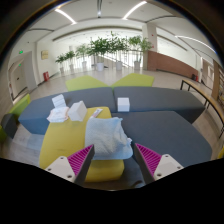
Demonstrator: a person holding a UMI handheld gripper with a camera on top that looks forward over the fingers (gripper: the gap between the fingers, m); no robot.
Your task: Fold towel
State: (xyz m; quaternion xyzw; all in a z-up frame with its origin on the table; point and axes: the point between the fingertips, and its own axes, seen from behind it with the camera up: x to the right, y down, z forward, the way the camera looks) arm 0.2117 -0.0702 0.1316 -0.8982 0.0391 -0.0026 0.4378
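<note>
A white towel point(106, 135) lies crumpled on a yellow section point(65, 140) of a grey-blue and yellow seating surface, just ahead of my fingers. My gripper point(114, 158) is open, its pink-padded fingers point(81, 160) standing wide apart at either side of the towel's near edge. The towel's lower edge sits between the fingertips with gaps at both sides. Nothing is held.
Several other white towels lie beyond: two crumpled ones point(68, 110) at the left and a small folded one point(123, 104) farther back. The grey-blue surface point(165, 130) stretches to the right. Potted green plants point(105, 50) stand in the hall behind.
</note>
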